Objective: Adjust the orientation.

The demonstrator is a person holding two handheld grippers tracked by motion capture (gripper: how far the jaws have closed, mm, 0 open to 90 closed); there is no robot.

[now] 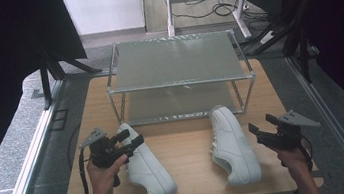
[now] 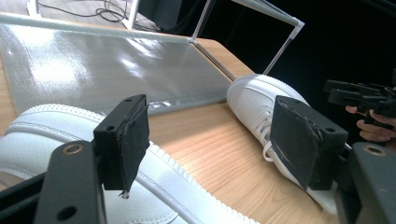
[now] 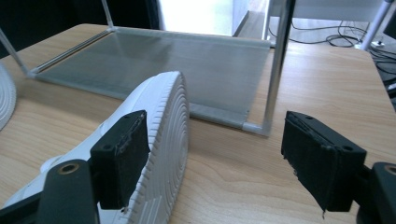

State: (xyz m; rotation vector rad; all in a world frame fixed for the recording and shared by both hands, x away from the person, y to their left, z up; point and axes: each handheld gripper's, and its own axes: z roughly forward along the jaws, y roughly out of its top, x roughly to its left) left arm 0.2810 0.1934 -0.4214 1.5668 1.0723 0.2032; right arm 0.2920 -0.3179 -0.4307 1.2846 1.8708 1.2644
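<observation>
left gripper: the left gripper (image 1: 126, 140) sits at the lower left of the high view, held in a hand (image 1: 102, 174) that comes in from the bottom edge; its jaws stand released with nothing between the pads, just over the near edge of the left sneaker.
right gripper: the right gripper (image 1: 261, 129) sits at the lower right of the high view in the other hand (image 1: 292, 154); jaws released, nothing gripped, just beside the right sneaker's outer side.
left sneaker: the left white sneaker (image 1: 145, 167) lies on its side at lower centre-left of the high view, toe towards the rack; in the left gripper view it runs across the bottom left (image 2: 56, 135).
right sneaker: the right white sneaker (image 1: 234, 145) lies on its side at lower centre-right, apart from the left one; the right gripper view shows its ribbed sole at lower left (image 3: 168, 140).
rack: a two-tier metal shoe rack (image 1: 175, 61) stands at the centre of the high view, both shelves bare.
table: a wooden table (image 1: 187, 148) carries everything.
</observation>
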